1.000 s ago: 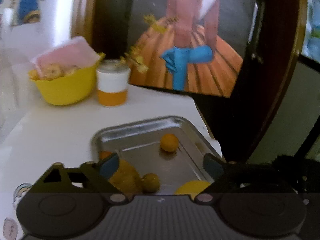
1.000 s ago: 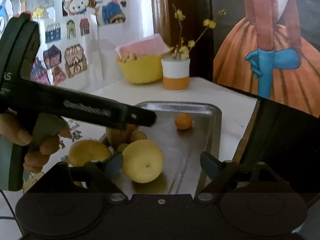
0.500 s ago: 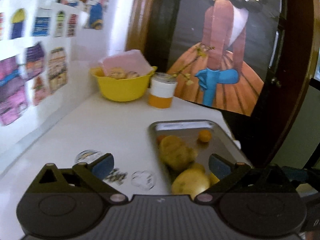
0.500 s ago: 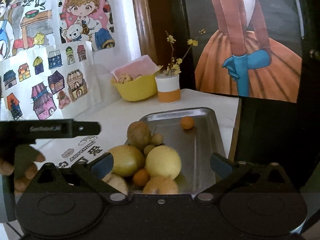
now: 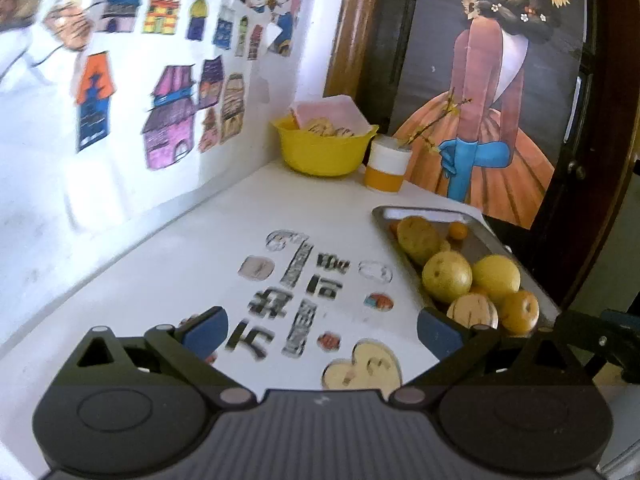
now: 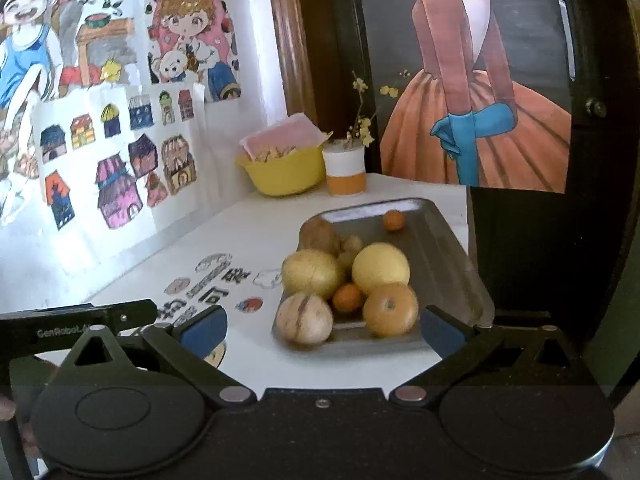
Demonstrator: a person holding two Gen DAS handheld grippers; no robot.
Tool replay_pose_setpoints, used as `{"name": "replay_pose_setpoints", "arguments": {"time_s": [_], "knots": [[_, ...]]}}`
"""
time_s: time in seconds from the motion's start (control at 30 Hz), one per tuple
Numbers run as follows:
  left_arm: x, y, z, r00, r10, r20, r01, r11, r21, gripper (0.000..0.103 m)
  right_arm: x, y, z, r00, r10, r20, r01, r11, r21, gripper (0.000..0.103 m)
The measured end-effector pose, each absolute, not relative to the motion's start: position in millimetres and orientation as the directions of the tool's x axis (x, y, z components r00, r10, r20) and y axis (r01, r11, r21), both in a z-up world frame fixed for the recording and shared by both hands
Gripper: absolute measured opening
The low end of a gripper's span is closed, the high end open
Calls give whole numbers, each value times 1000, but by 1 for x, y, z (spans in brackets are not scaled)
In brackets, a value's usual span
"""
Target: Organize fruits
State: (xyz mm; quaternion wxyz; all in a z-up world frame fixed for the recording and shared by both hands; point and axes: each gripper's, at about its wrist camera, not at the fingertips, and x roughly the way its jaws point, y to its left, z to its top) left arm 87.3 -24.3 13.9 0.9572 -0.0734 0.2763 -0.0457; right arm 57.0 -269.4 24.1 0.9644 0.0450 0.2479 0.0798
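Both hand-held grippers, left and right, are held wide open, empty. Yellow and orange round fruits are piled in rectangular silver metal tray, frame centre-right.

The right hand-held gripper hangs wide open and empty over the white bench. Just ahead of its fingers sits a metal tray piled with fruits; one small orange lies apart at the far end.
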Motion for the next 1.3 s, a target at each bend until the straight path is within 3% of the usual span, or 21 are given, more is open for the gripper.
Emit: {"name": "replay_pose_setpoints", "arguments": {"time_s": [0.47,1.3], "knots": [[39,-5,3,854,-101,-511,32,989,-141,102,12,-246,2,860,145,-490,-97,988,122,102],[34,-2,1,856,-88,-510,22,991,-133,102,11,-244,-4,855,152,-496,-100,986,130,102]]}}
